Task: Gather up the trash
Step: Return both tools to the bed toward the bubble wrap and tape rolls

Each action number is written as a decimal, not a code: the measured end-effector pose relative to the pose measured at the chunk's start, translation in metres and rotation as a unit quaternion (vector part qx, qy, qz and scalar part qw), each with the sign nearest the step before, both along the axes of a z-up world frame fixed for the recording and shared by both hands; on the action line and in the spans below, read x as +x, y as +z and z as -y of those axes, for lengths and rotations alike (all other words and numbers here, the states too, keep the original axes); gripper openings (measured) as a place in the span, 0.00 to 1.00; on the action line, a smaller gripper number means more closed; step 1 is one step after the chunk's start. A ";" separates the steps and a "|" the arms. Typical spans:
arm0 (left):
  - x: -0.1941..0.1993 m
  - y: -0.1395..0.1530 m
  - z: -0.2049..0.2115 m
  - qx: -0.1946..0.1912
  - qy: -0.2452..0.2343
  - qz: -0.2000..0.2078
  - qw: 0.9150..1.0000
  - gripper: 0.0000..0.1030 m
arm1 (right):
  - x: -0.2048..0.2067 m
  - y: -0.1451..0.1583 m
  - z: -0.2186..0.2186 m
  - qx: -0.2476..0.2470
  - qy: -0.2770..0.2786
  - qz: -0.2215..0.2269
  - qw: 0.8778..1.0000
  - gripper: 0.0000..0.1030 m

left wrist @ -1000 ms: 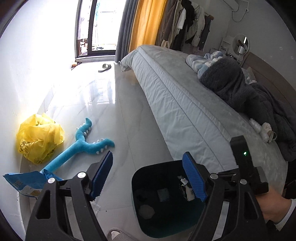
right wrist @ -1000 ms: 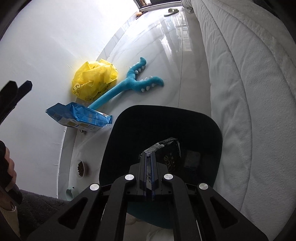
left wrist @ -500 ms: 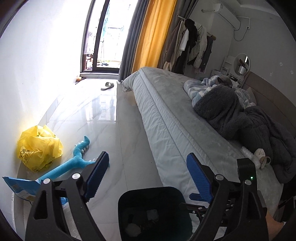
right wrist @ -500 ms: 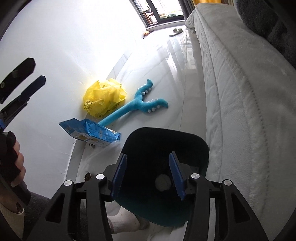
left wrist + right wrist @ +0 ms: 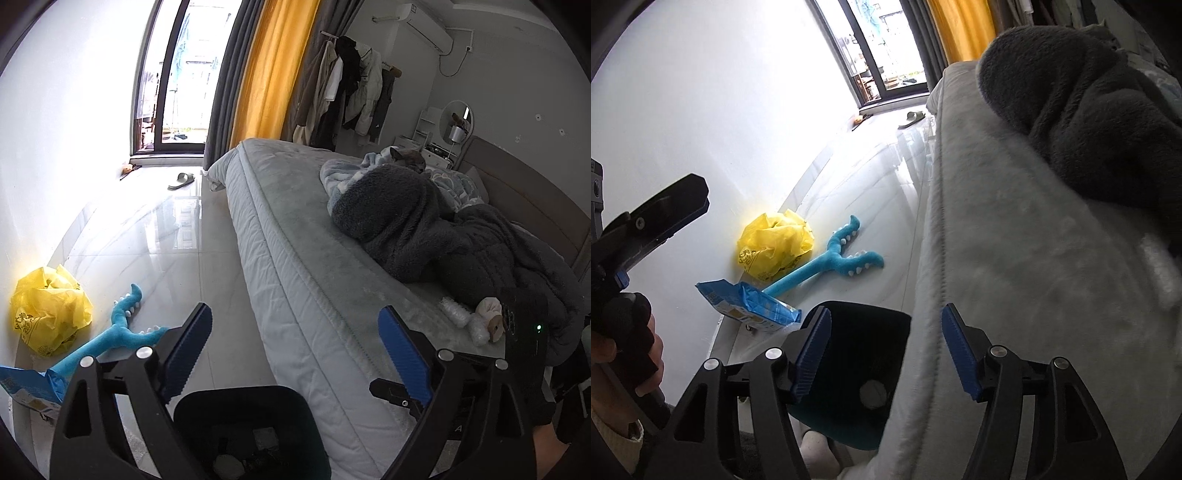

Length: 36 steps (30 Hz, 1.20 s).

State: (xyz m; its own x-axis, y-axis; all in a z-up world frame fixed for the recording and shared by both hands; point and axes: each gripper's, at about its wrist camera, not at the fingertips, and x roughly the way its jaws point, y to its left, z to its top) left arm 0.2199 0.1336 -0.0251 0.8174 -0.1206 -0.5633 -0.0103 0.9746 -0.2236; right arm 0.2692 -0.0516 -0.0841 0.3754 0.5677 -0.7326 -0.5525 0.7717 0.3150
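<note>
Left hand-held gripper (image 5: 295, 336) stood wide open and empty in its own view, above the dark trash bin (image 5: 255, 424) on the floor at near centre, scraps lying inside. At far left lay a yellow plastic bag (image 5: 50, 314), a blue toy (image 5: 118, 332) and a blue packet (image 5: 27, 387). To the right, a bed (image 5: 295, 258) carried a dark blanket (image 5: 424, 221).

Right hand-held gripper (image 5: 886, 339) was open too, gripping nothing, over the trash bin (image 5: 864, 354) beside the bed (image 5: 1015, 277); the yellow plastic bag (image 5: 775, 243) and blue packet (image 5: 746, 306) lay left
</note>
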 end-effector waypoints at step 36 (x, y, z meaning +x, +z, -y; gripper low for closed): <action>0.049 -0.036 0.180 -0.014 -0.109 -0.048 0.993 0.90 | 0.036 0.011 0.227 -0.050 -0.258 0.062 0.963 0.71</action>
